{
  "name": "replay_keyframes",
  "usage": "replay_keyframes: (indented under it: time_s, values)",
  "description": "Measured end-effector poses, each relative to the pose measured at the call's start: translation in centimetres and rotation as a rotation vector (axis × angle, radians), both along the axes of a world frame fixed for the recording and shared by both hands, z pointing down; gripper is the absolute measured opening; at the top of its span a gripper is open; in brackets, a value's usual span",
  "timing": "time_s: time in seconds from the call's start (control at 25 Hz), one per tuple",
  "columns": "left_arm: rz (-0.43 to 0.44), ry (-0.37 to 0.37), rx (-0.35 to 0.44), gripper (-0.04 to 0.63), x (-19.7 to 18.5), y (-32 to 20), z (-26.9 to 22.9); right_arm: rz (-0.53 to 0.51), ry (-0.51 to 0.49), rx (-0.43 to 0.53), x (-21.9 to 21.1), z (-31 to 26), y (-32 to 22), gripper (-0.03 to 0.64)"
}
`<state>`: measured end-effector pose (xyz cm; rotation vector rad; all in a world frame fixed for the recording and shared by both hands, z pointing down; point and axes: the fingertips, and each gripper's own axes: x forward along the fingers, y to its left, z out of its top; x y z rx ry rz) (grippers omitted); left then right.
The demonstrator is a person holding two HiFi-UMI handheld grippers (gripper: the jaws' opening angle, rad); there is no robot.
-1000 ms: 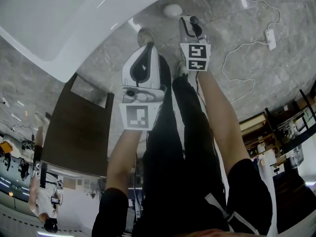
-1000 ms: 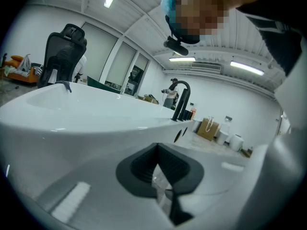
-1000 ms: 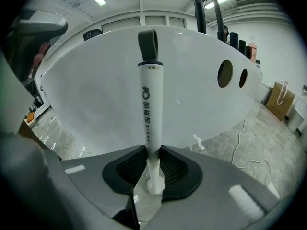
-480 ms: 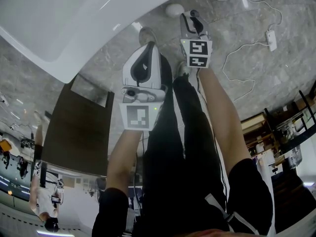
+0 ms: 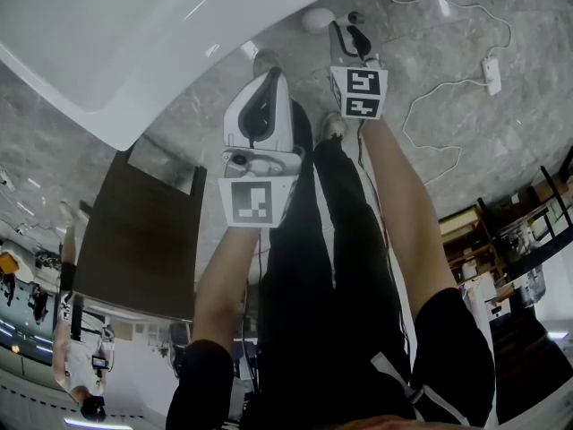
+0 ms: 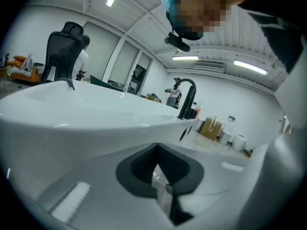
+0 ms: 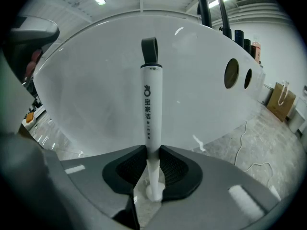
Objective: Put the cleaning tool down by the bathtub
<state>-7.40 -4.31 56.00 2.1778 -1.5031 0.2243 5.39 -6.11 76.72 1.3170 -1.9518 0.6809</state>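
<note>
Head view: your left gripper (image 5: pixel 267 74) hangs over the grey floor (image 5: pixel 466 141), just right of the bathtub (image 5: pixel 134 34). Your right gripper (image 5: pixel 345 23) is farther out, and the cleaning tool (image 5: pixel 315 18) shows a white rounded end just left of its tip, near the tub wall. Left gripper view: the jaws are drawn together with nothing in them, and the tub rim (image 6: pixel 72 109) is ahead. Right gripper view: the pads pinch the tool's white handle (image 7: pixel 151 114), which is upright with its black loop (image 7: pixel 149 49) on top, against the tub side (image 7: pixel 86 85).
</note>
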Motion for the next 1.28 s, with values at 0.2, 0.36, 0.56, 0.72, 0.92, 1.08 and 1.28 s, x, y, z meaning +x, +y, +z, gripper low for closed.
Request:
replay_keyframes:
  time_s: [0.2,0.36,0.56,0.72,0.92,1.08,1.28]
  values:
    - [-0.009,-0.001,-0.025,0.008,0.2,-0.2,1.4,-0.01,0.001,-0.004,0.1,0.1,-0.4,0.086]
    - [-0.019,0.008,-0.038,0.008,0.3,-0.4,2.2,-0.013,0.003,-0.004,0.0,0.1,-0.4,0.086]
    - [-0.026,0.009,-0.041,0.008,0.1,-0.9,2.5,-0.018,0.001,-0.002,-0.3,0.3,-0.7,0.086]
    - [-0.027,0.008,-0.042,0.008,-0.1,-1.0,2.7,-0.022,-0.002,0.0,-0.6,0.4,-1.0,0.086]
    - [-0.026,0.005,-0.046,0.008,-0.2,-1.1,2.7,-0.023,-0.002,-0.001,-1.0,0.2,-1.7,0.086]
    - [-0.021,0.006,-0.05,0.008,0.0,-1.2,3.0,-0.023,-0.003,0.001,-1.0,0.6,-2.0,0.086]
    - [-0.022,0.006,-0.045,0.008,-0.1,-1.5,2.9,-0.029,0.0,-0.007,-1.3,0.8,-2.5,0.086]
